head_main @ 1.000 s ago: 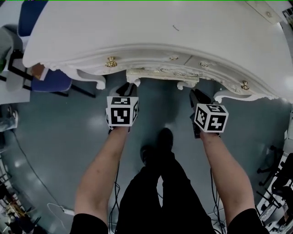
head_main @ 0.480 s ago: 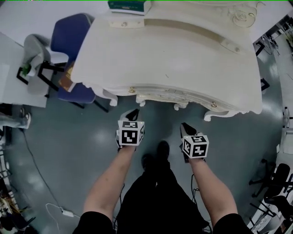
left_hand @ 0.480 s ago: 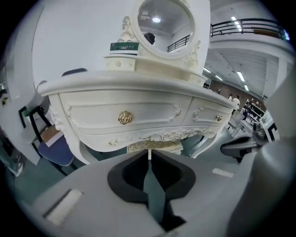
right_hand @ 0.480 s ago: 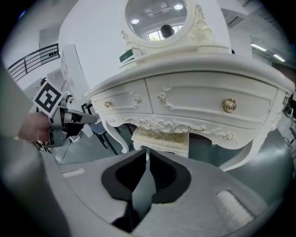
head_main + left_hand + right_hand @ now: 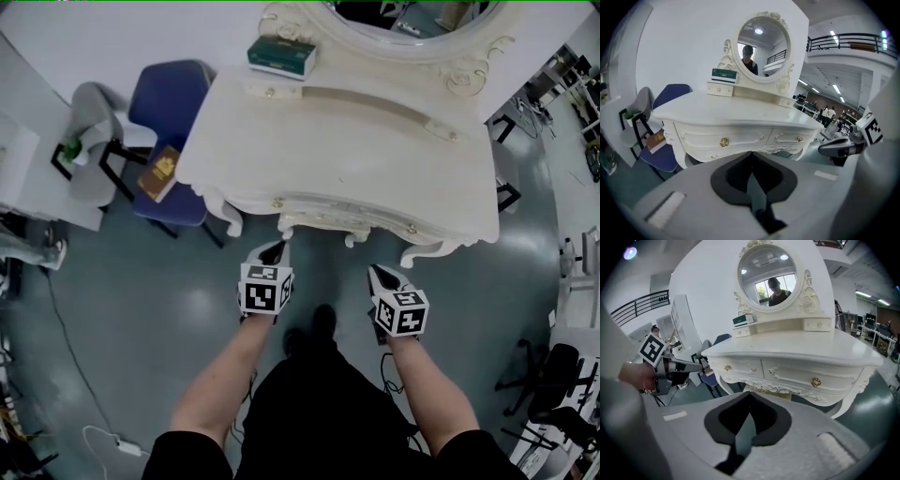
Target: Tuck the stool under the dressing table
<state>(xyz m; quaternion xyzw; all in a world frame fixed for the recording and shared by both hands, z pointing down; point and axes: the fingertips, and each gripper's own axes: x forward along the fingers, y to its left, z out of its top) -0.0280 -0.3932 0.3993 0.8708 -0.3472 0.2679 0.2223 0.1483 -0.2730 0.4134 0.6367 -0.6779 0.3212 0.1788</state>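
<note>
Before the dressing table (image 5: pixel 375 150), left tool (image 5: pixel 276 247) and right tool (image 5: pixel 376 270) clenched empty, stool (image 5: pixel 319 225) seemingly beneath.

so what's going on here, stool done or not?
A person stands facing the white dressing table, one gripper in each hand. The left hand-held gripper and right hand-held gripper are both shut and empty, held in the air short of the table's front and touching nothing. A cream carved edge showing under the table's front looks like the stool, already in between the legs. The tuck looks done.
</note>
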